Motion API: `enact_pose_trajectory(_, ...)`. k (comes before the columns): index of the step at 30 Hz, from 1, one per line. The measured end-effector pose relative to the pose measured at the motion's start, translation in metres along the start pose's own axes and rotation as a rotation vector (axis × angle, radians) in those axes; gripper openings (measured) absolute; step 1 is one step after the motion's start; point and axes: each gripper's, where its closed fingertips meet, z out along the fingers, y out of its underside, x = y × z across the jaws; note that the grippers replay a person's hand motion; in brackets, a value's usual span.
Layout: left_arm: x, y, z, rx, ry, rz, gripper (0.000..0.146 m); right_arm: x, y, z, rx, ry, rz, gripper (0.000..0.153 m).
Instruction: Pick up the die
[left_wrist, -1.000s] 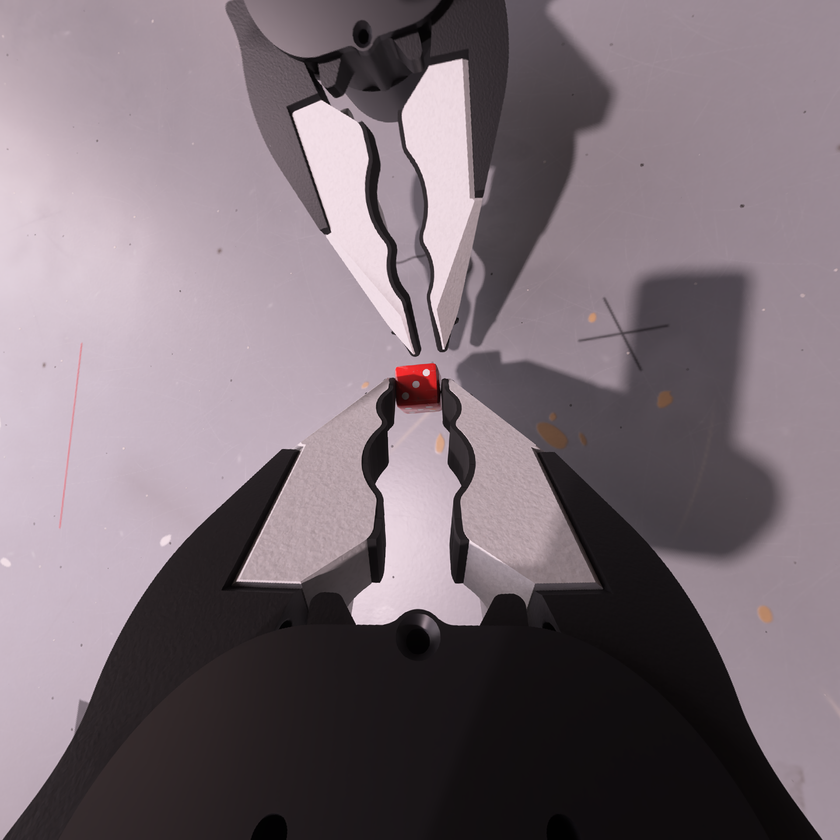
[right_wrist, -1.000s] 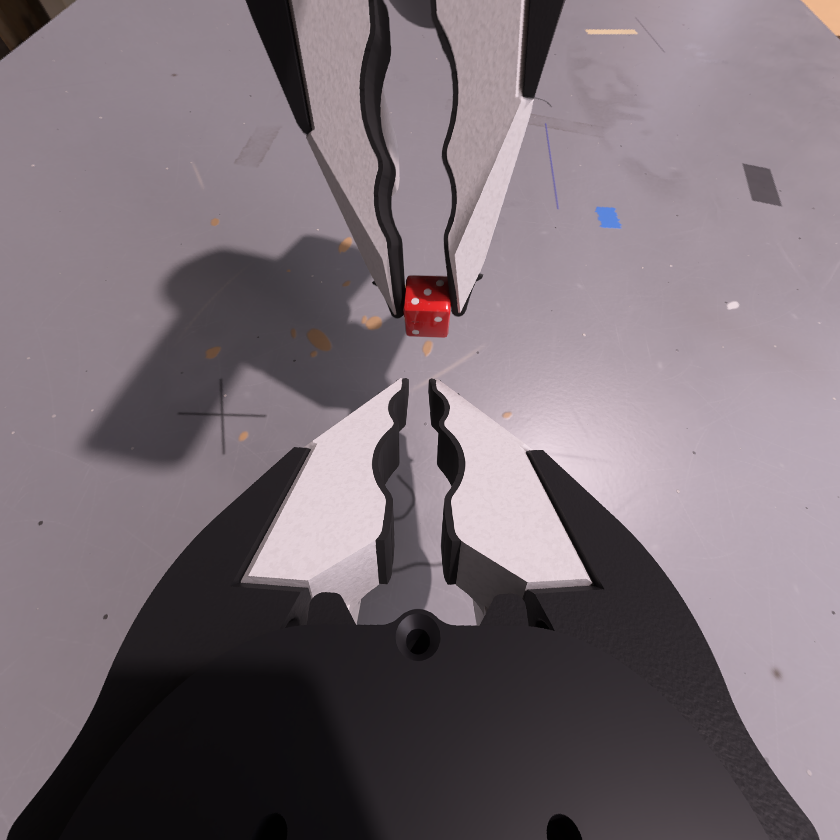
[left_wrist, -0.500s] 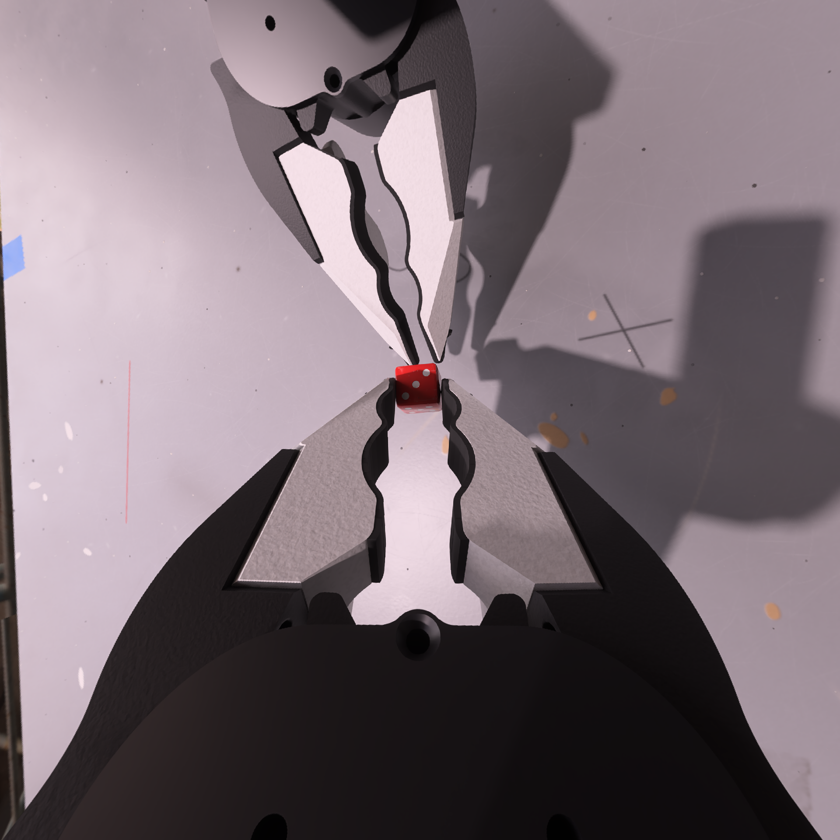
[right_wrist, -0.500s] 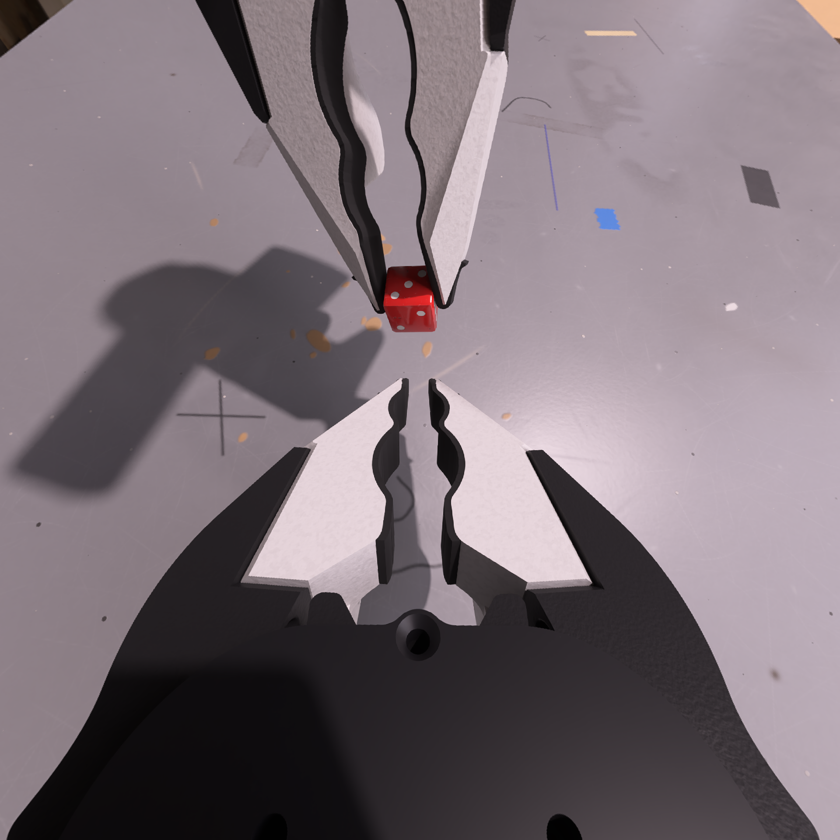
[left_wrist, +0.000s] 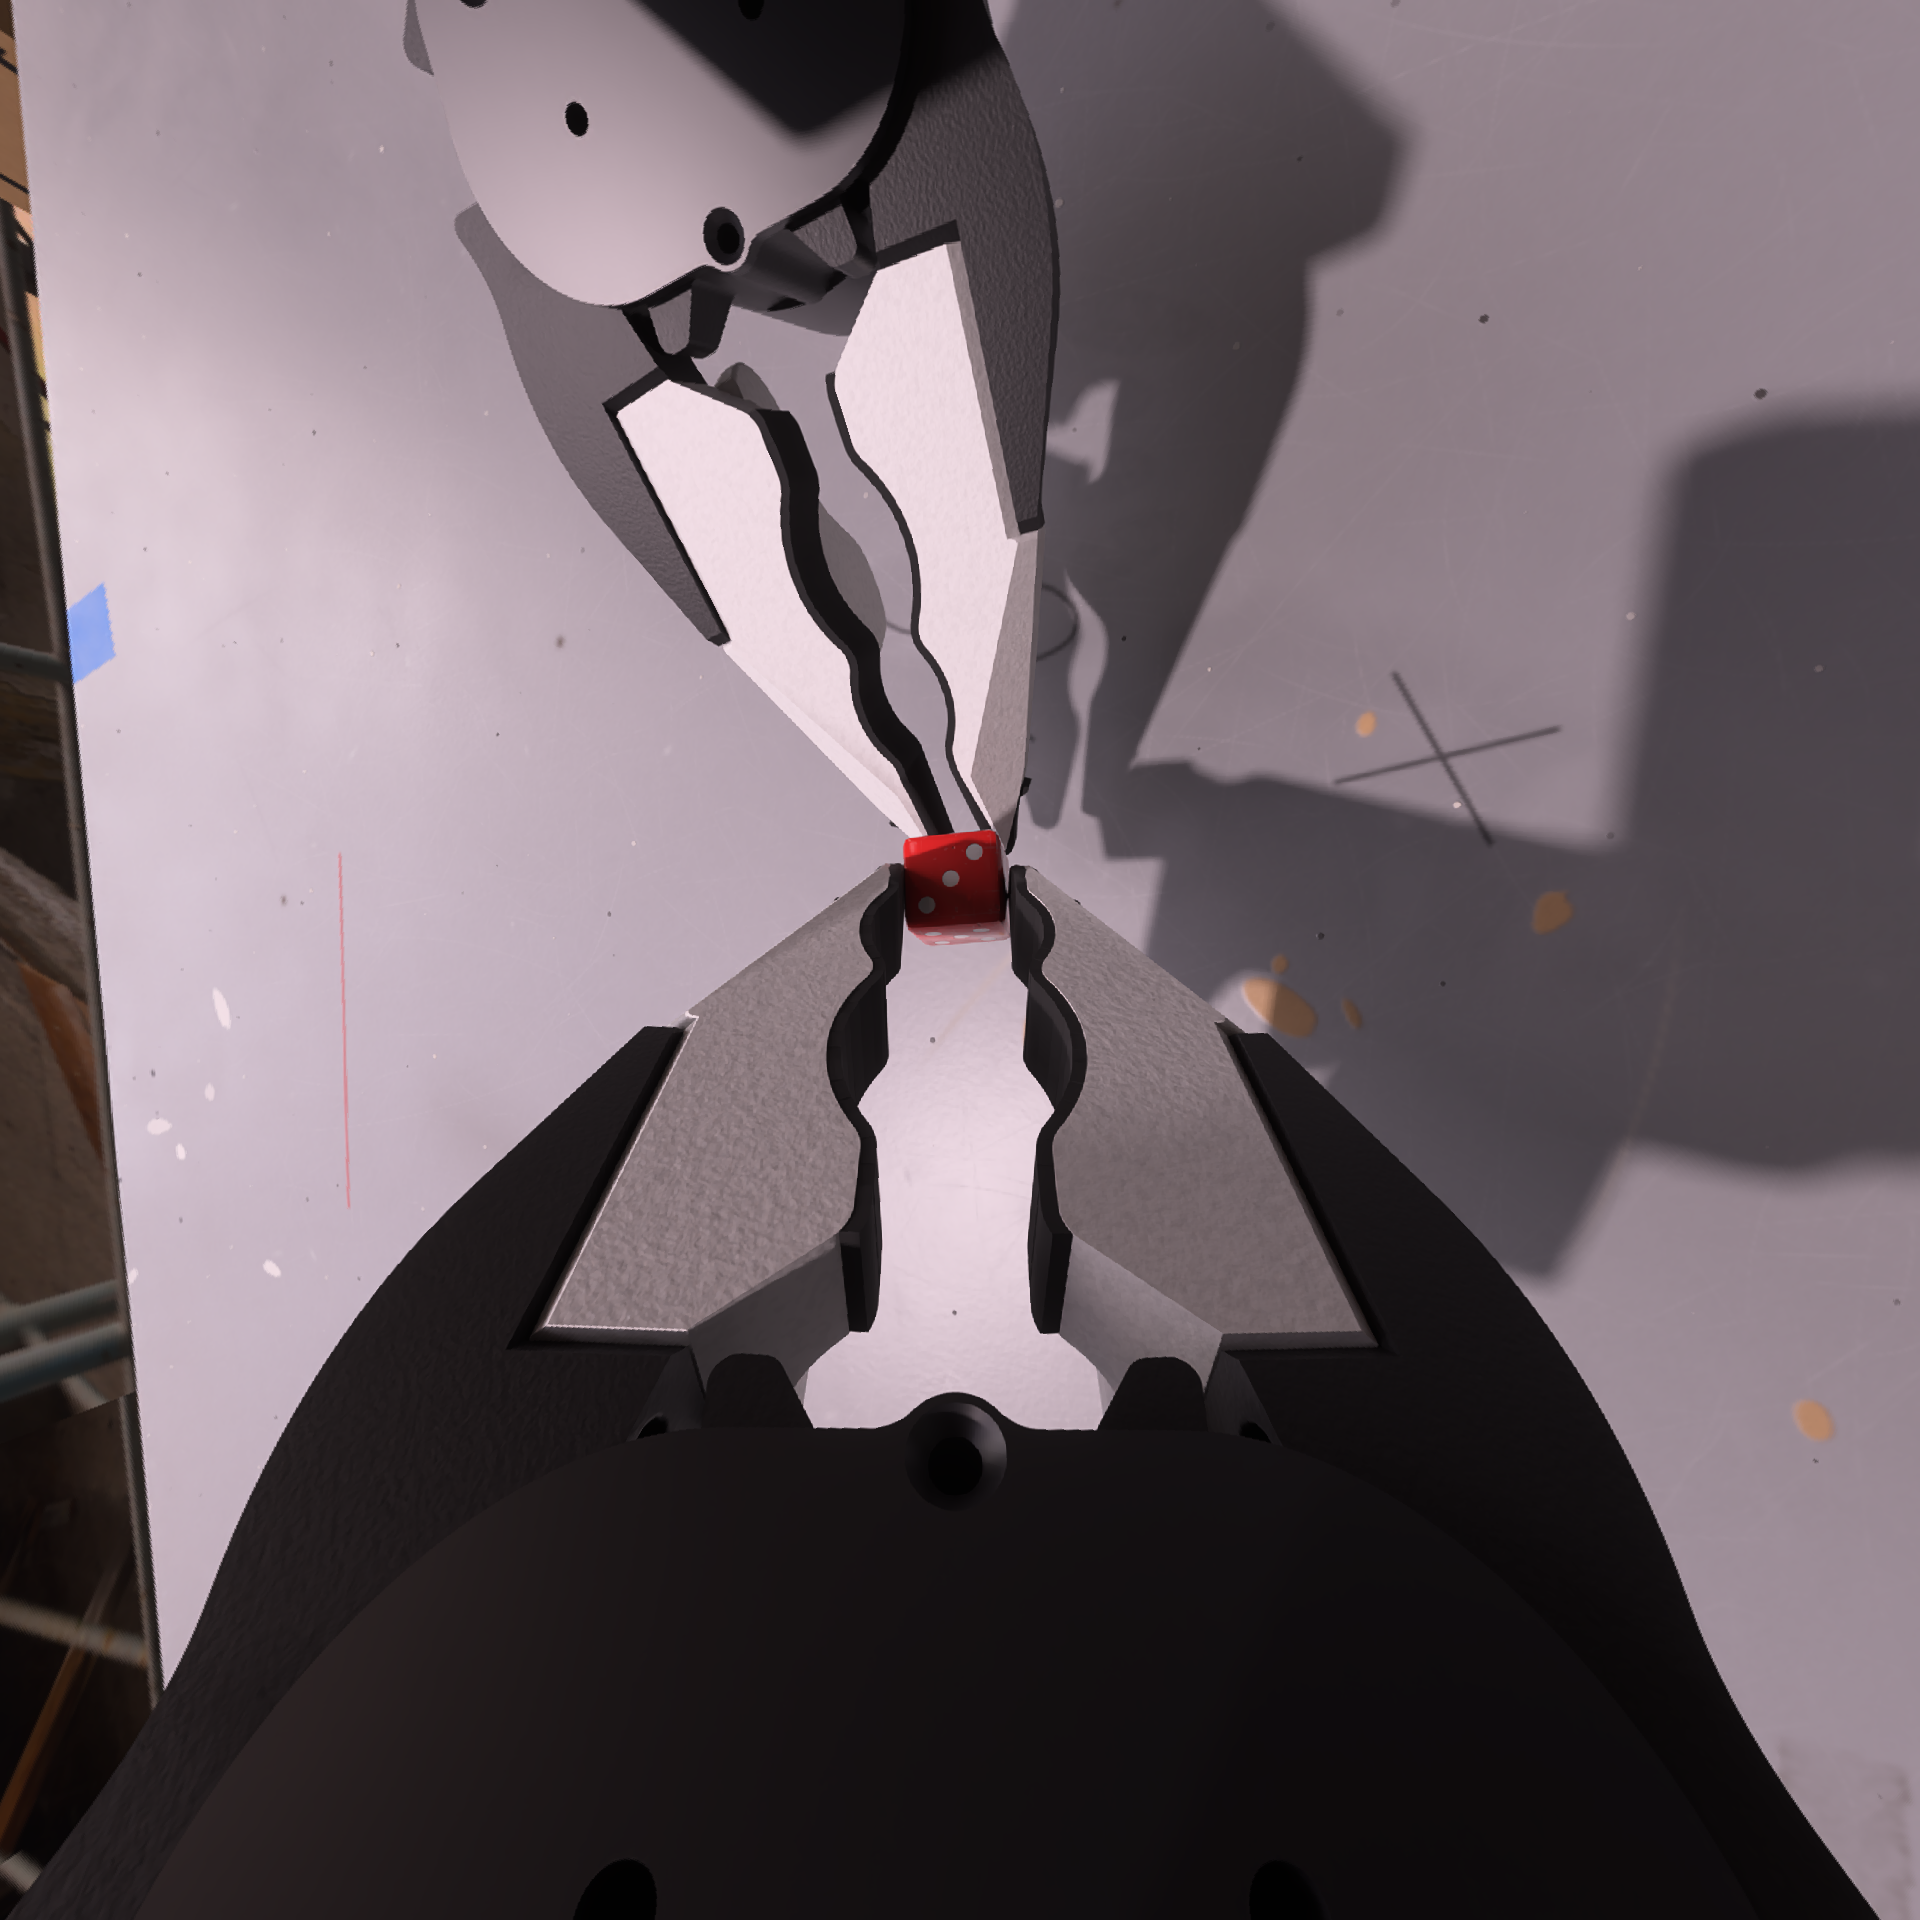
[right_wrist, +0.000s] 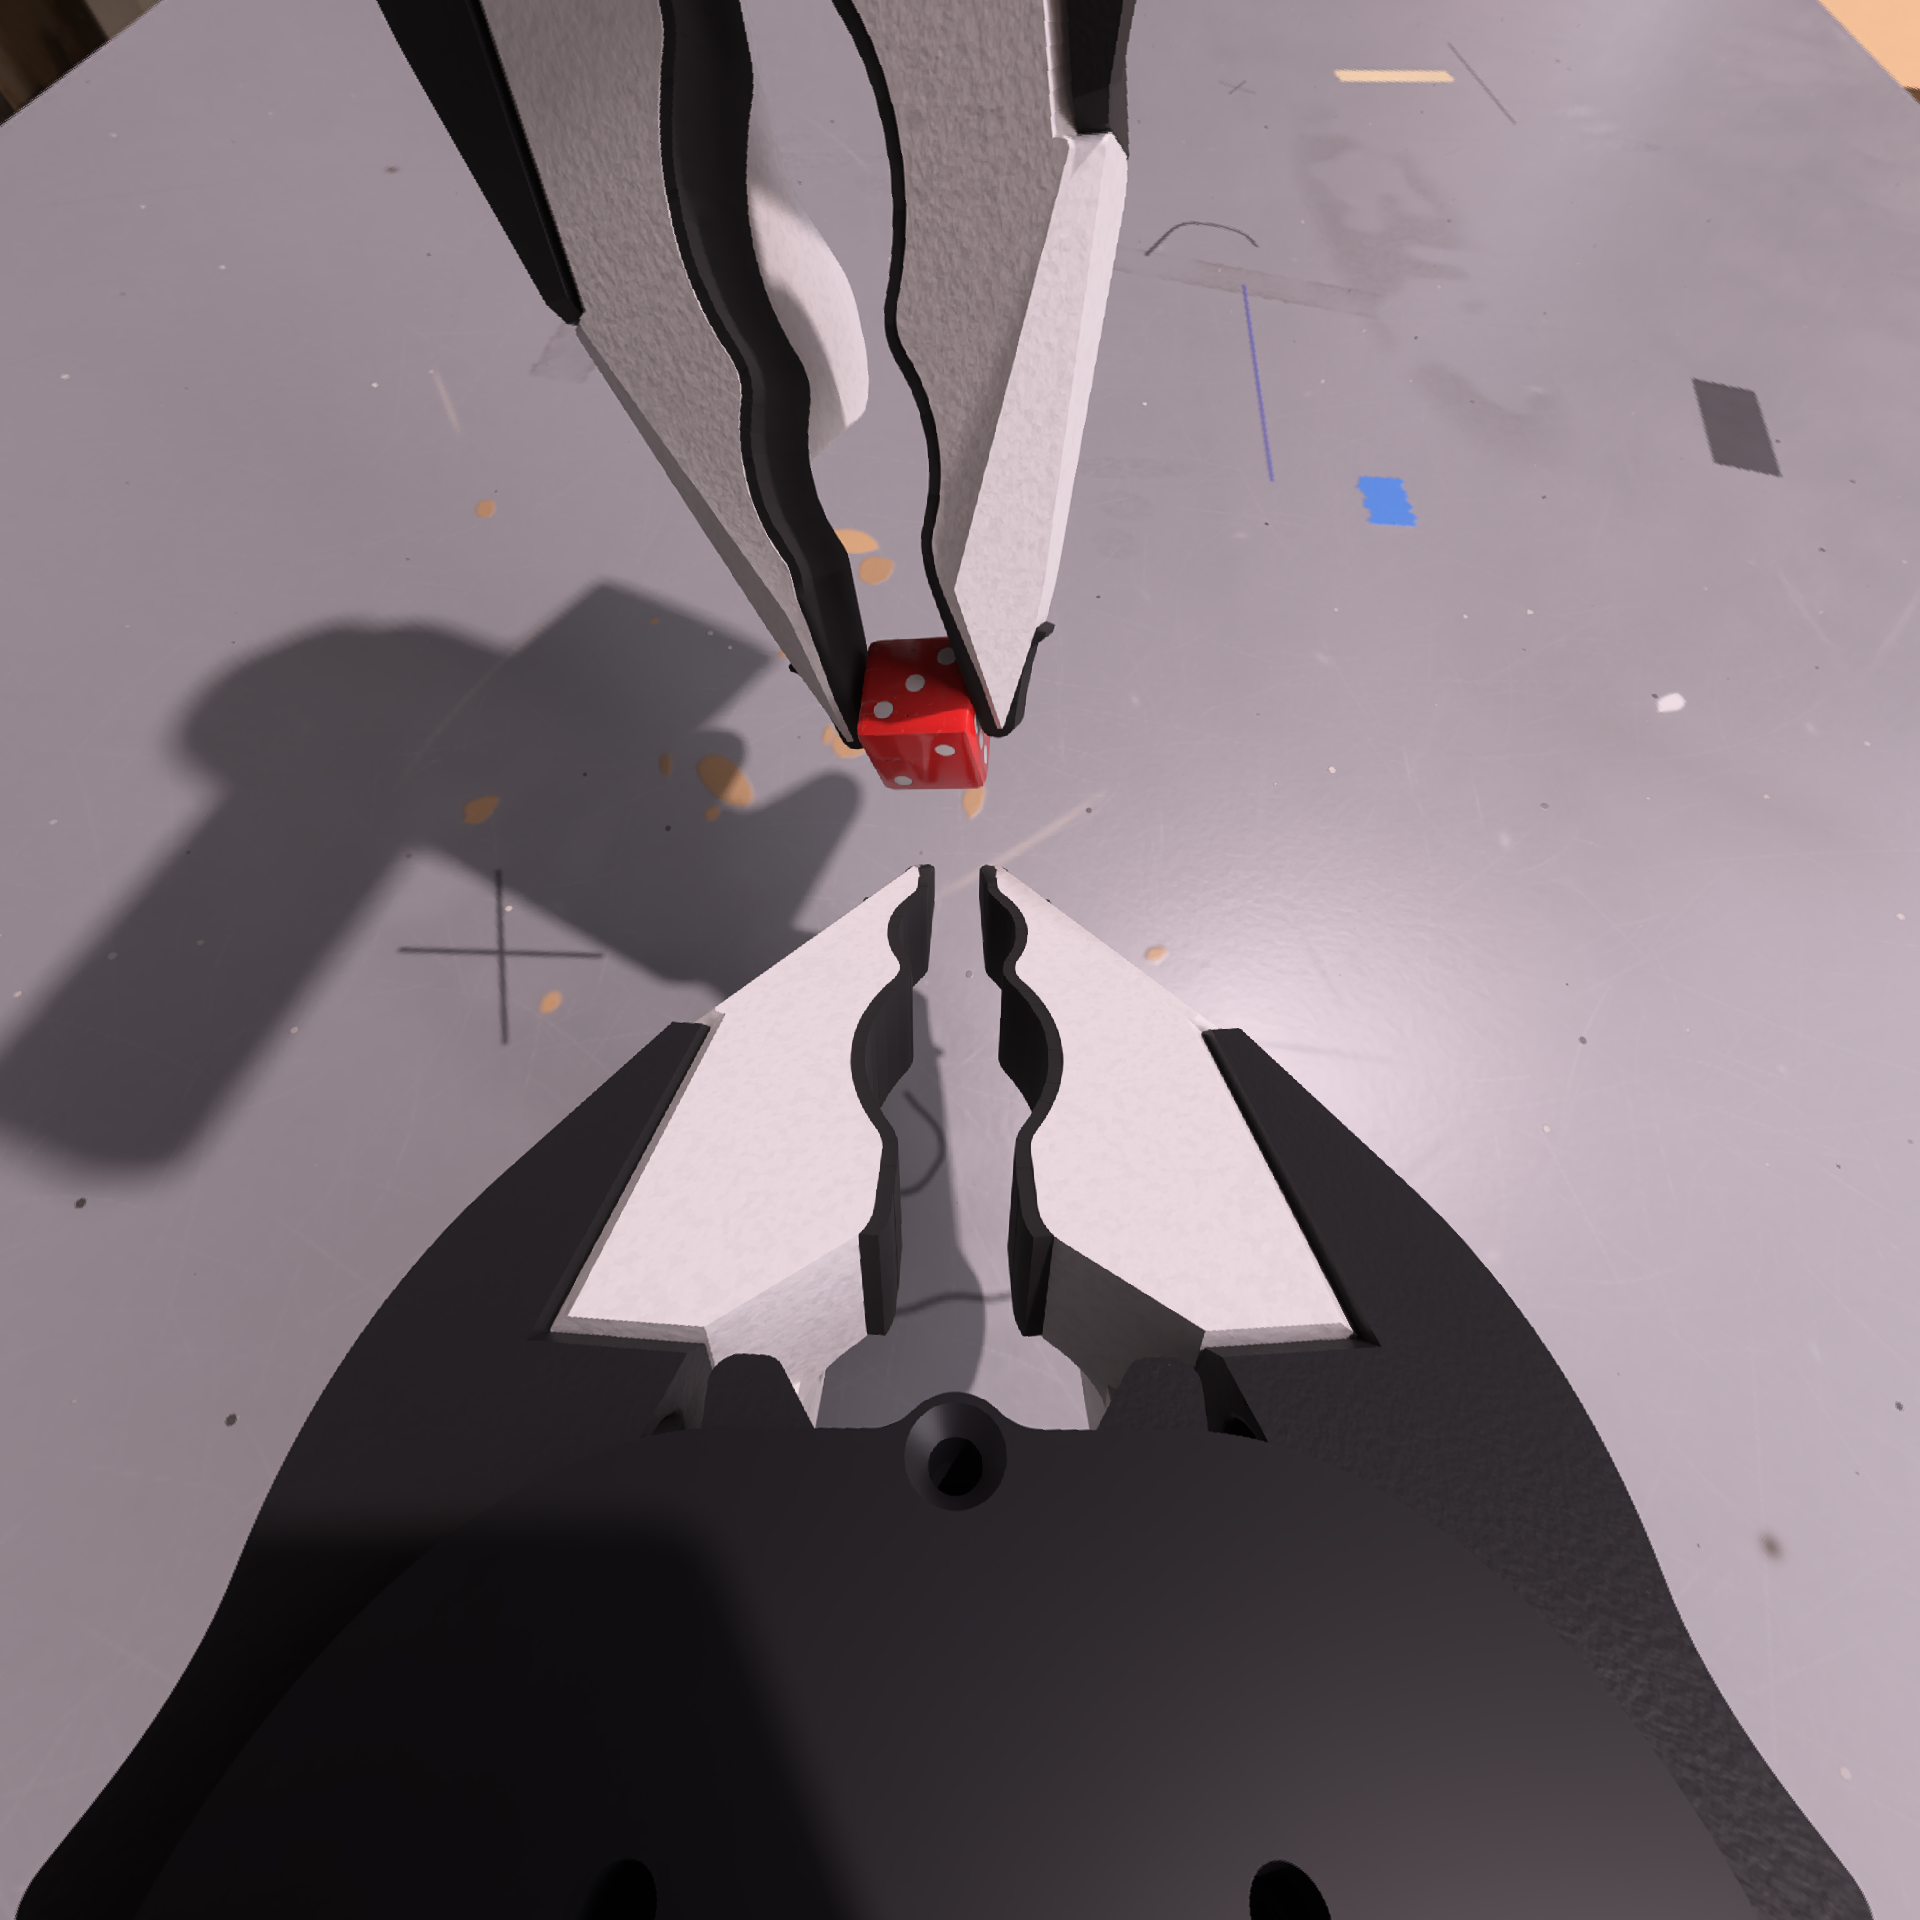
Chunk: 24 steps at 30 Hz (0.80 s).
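The red die (left_wrist: 951, 878) with white pips is pinched between the fingertips of my left gripper (left_wrist: 954, 902), which is shut on it. In the right wrist view the left gripper (right_wrist: 925, 722) comes down from the top, tilted, and holds the die (right_wrist: 914, 707) a little above the grey table (right_wrist: 1455, 935). My right gripper (right_wrist: 956, 878) sits just in front of the die, its jaws nearly together with a thin slit and nothing between them. In the left wrist view the right gripper (left_wrist: 961, 816) points at the die from the far side, its tips almost at it.
The table carries a black cross mark (right_wrist: 502, 951), orange paint spots (right_wrist: 722, 779), a blue tape piece (right_wrist: 1387, 501) and a dark patch (right_wrist: 1733, 424). In the left wrist view the table's edge (left_wrist: 73, 935) runs down the left side, with metal framing beyond.
My left gripper has risen with the die in it and tilted; the die's shadow has left it and the table looks farther off. The right gripper has stayed in place.
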Motion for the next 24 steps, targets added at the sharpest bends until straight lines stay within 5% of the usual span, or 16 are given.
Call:
enact_pose_trajectory(16, -0.007, 0.005, 0.001, 0.075, -0.031, -0.095, 0.02, 0.003, -0.001, 0.0, 0.01, 0.01, 0.009, 0.008)
enact_pose_trajectory(24, -0.019, 0.001, -0.009, 0.213, -0.078, -0.267, 0.02, 0.018, -0.019, -0.016, 0.11, 0.074, 0.035, 0.013)
